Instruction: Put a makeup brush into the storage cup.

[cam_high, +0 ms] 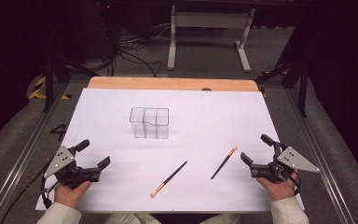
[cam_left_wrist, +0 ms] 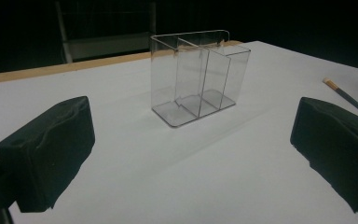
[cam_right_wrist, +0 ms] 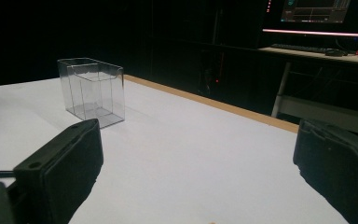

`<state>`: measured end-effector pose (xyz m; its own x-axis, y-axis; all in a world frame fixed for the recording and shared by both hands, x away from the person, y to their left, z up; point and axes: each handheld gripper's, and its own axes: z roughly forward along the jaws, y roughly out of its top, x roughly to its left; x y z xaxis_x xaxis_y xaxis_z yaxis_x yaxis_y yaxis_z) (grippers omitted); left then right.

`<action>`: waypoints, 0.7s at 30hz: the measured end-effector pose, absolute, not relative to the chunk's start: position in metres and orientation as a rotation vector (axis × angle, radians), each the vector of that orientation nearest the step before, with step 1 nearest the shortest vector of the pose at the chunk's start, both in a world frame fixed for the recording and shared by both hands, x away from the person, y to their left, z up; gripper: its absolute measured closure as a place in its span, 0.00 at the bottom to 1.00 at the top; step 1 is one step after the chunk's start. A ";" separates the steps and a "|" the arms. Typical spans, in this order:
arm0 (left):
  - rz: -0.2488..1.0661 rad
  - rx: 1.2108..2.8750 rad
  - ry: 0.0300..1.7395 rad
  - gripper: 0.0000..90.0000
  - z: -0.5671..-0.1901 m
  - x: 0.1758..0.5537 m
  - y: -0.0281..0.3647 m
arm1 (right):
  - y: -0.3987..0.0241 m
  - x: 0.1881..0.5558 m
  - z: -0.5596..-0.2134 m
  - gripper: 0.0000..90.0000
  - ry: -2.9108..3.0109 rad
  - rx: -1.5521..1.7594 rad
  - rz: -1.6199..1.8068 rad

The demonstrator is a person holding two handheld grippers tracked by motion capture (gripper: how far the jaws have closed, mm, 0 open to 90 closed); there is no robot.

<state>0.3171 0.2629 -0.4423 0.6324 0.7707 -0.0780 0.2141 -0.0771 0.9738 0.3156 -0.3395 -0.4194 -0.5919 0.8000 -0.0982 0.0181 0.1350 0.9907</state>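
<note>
A clear plastic organizer (cam_high: pixel 149 123) with several compartments stands upright on the white table sheet (cam_high: pixel 205 116), a little left of centre. Two thin black-handled brushes lie in front of it: one (cam_high: pixel 169 179) near the front middle with its tan tip toward me, the other (cam_high: pixel 223 163) to the right with its tan end pointing away. My left gripper (cam_high: pixel 93 153) rests at the front left, open and empty. It faces the organizer (cam_left_wrist: pixel 198 77), with a brush (cam_left_wrist: pixel 349 98) off to its right. My right gripper (cam_high: pixel 256 148) sits at the front right, open and empty, with the organizer (cam_right_wrist: pixel 93 91) far ahead of it.
A wooden table edge (cam_high: pixel 172 84) runs along the far side of the sheet. Beyond it stand a white frame's legs (cam_high: pixel 172 42) and floor cables (cam_high: pixel 130 51). Metal rails (cam_high: pixel 32 140) flank the table. A desk with a monitor (cam_right_wrist: pixel 314 11) is in the dark background.
</note>
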 end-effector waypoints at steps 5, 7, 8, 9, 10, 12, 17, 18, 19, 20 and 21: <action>0.568 1.621 0.850 0.01 -0.442 0.317 0.264 | -0.339 0.316 -0.419 0.02 1.765 0.788 1.526; 0.569 1.625 0.845 0.01 -0.442 0.316 0.264 | -0.340 0.317 -0.419 0.02 1.765 0.792 1.525; 0.567 1.625 0.845 0.01 -0.442 0.316 0.264 | -0.340 0.317 -0.419 0.02 1.766 0.793 1.526; 0.569 1.622 0.848 0.01 -0.442 0.316 0.264 | -0.340 0.317 -0.419 0.02 1.766 0.796 1.528; 0.569 1.620 0.848 0.01 -0.442 0.316 0.264 | -0.340 0.318 -0.419 0.02 1.766 0.796 1.529; 0.570 1.614 0.847 0.01 -0.441 0.316 0.264 | -0.340 0.317 -0.419 0.02 1.764 0.798 1.529; 0.566 1.614 0.848 0.01 -0.441 0.316 0.264 | -0.342 0.317 -0.418 0.02 1.758 0.797 1.537; 0.564 1.613 0.846 0.01 -0.441 0.316 0.264 | -0.342 0.317 -0.418 0.02 1.758 0.798 1.539; 0.563 1.611 0.846 0.01 -0.441 0.316 0.264 | -0.342 0.318 -0.418 0.02 1.759 0.798 1.537; 0.563 1.610 0.844 0.01 -0.441 0.316 0.264 | -0.342 0.318 -0.418 0.02 1.759 0.798 1.535; 0.563 1.609 0.843 0.01 -0.440 0.316 0.264 | -0.342 0.317 -0.418 0.02 1.759 0.799 1.538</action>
